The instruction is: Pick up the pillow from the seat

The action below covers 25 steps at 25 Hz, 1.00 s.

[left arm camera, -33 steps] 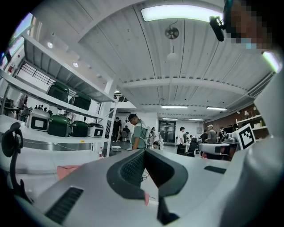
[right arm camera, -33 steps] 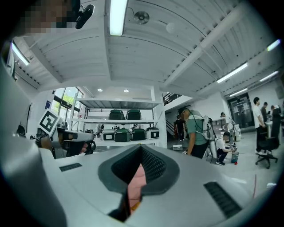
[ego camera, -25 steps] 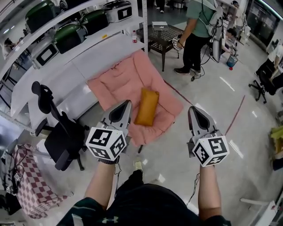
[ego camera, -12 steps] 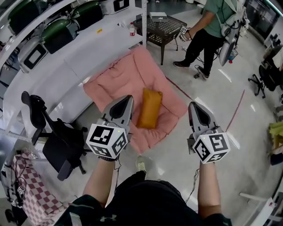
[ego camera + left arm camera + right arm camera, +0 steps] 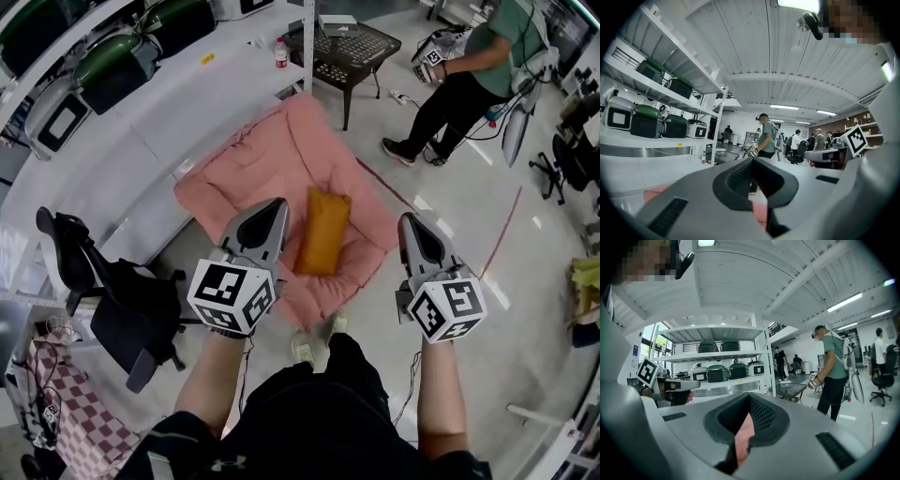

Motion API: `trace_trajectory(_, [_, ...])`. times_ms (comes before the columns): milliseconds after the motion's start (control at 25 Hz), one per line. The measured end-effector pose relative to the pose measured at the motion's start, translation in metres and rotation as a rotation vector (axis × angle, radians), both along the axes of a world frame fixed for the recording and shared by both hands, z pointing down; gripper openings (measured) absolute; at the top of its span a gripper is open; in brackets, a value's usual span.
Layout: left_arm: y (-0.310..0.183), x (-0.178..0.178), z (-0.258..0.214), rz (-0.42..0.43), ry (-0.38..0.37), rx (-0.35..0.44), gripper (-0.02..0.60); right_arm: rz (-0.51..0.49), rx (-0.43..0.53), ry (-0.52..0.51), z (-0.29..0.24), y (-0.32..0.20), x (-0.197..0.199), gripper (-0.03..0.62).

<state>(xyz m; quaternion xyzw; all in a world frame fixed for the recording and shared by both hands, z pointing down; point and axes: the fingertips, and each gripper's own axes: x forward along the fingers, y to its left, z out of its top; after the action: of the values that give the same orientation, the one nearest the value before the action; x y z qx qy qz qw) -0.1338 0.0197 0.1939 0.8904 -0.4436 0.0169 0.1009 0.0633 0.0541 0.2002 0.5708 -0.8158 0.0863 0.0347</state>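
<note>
Looking steeply down onto a pink seat [image 5: 248, 173] and finding one orange pillow [image 5: 322, 231] cradled in its hollow, lying lengthwise, dead ahead at 12 o'clock. Swinging up to 10 o'clock: white shelves [image 5: 169, 122] loaded with green-lidded cases [image 5: 111, 67]. Further out past the seat, toward 1 o'clock, spotting a dark desk [image 5: 361, 47] carrying a flat box [image 5: 336, 21]. Down at 8 o'clock, catching a black office chair [image 5: 122, 305].

Only from the head view getting pillow and seat whole, with the left gripper [image 5: 271, 206] at the pillow's 9 o'clock and the right gripper [image 5: 411, 221] out at its 3, both clear of it. Switching to the gripper views and losing the pillow altogether: just a sliver of pink past each nose. Gaining instead the cases seen side-on, and a person [image 5: 833, 364] in a green shirt at 3 o'clock in the right gripper view, standing beside the desk.

Now the jaws. Reading the left gripper's as pressed together, pinching nothing. Same on the right: squeezed tight, empty.
</note>
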Motion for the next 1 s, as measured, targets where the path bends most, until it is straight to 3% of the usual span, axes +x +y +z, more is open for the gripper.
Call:
trace_trajectory(640, [-0.115, 0.023, 0.082, -0.082, -0.057, -0.080, 0.000, -0.087, -0.169, -0.034, 0.118, -0.143, 0.013, 0.003])
trace_trajectory(1000, [-0.163, 0.047, 0.167, -0.116, -0.122, -0.166, 0.000, -0.156, -0.318, -0.100, 0.230, -0.191, 0.016, 0.003])
